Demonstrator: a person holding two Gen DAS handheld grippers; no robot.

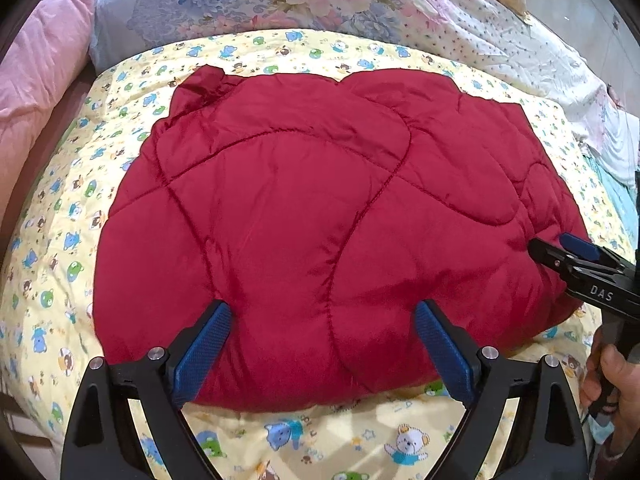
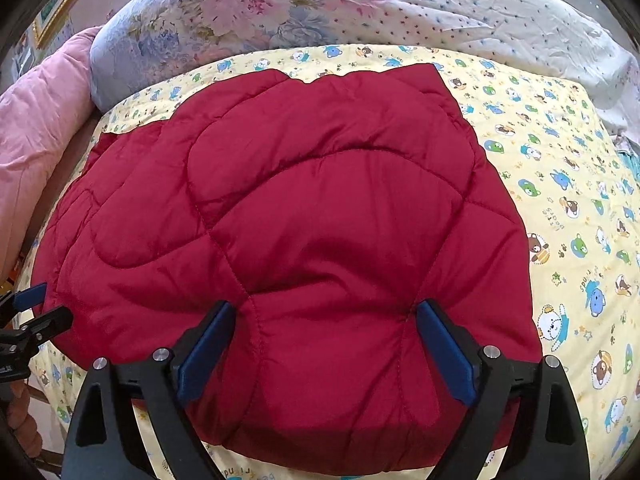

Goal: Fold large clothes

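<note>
- The puffy red quilted padded garment (image 1: 320, 216) lies folded into a rounded bundle on the yellow bear-print cotton bedsheet (image 1: 328, 436), long axis running left to right.
- Left hand-held gripper (image 1: 322, 344): blue pads spread apart over the bundle's near edge.
- Right hand-held gripper (image 2: 324, 344): likewise spread, pads against the glossy fabric.
- A floral quilt (image 2: 248, 4) lies behind.
</note>
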